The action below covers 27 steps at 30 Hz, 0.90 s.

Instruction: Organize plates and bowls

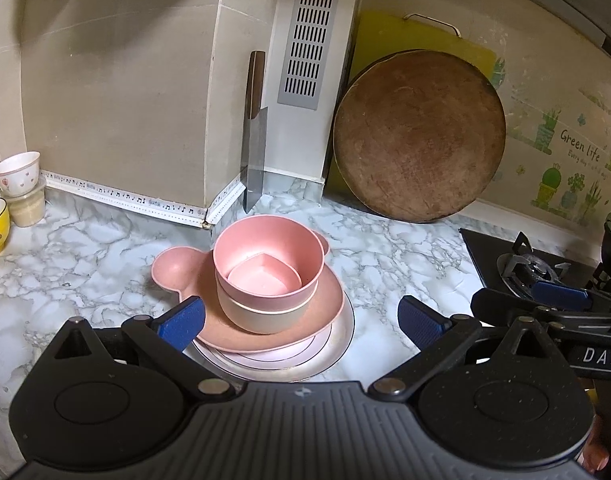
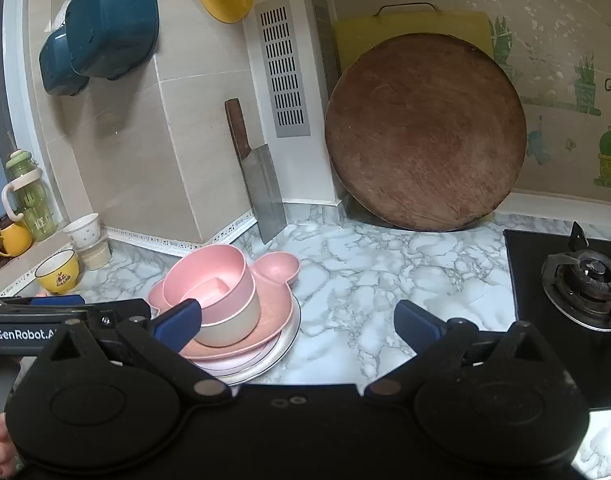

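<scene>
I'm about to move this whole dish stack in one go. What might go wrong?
1. The pink bowl sits tilted in the beige bowl, so a jolt may tip it out.
2. The pink eared plate lies off-centre on the white plate and might slide.
3. A cleaver leans on the wall just behind; pushing the stack back might knock it over.

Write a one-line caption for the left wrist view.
Open left tool faces stacked pink bowls on plates on the marble counter.

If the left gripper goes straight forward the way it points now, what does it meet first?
Probably the stacked dishes: the left gripper is open, with the pink bowl and beige bowl directly ahead on the pink eared plate. Depth is uncertain.
</scene>
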{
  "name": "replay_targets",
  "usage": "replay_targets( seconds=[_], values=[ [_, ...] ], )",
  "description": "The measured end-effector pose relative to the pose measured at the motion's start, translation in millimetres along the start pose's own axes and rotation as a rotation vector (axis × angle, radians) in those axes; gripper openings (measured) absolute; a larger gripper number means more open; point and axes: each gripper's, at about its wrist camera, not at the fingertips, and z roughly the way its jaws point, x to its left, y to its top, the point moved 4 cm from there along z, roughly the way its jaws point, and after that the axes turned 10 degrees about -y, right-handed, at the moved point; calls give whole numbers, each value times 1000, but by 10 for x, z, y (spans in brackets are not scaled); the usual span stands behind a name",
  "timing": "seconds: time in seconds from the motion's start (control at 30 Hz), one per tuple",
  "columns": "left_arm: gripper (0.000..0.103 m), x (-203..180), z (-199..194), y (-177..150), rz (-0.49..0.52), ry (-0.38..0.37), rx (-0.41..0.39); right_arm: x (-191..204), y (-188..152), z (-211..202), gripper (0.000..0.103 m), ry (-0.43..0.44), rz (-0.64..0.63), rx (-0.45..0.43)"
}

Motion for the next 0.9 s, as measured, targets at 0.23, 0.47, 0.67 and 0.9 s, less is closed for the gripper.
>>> replay_targets(
  seconds=[0.23, 0.47, 0.67, 0.9],
  values=[
    [103, 27, 10, 12, 4, 0, -4, 12, 4, 1, 103, -12, -1, -7],
    [103, 43, 12, 15, -2, 3, -13, 39, 8, 21, 103, -30, -13, -5],
    [103, 31, 15, 5, -1, 3, -23, 19, 21, 10, 103, -25, -6, -15],
    [103, 7, -1, 8, 8, 3, -32, 9, 49, -3, 103, -23, 4, -37]
  ],
)
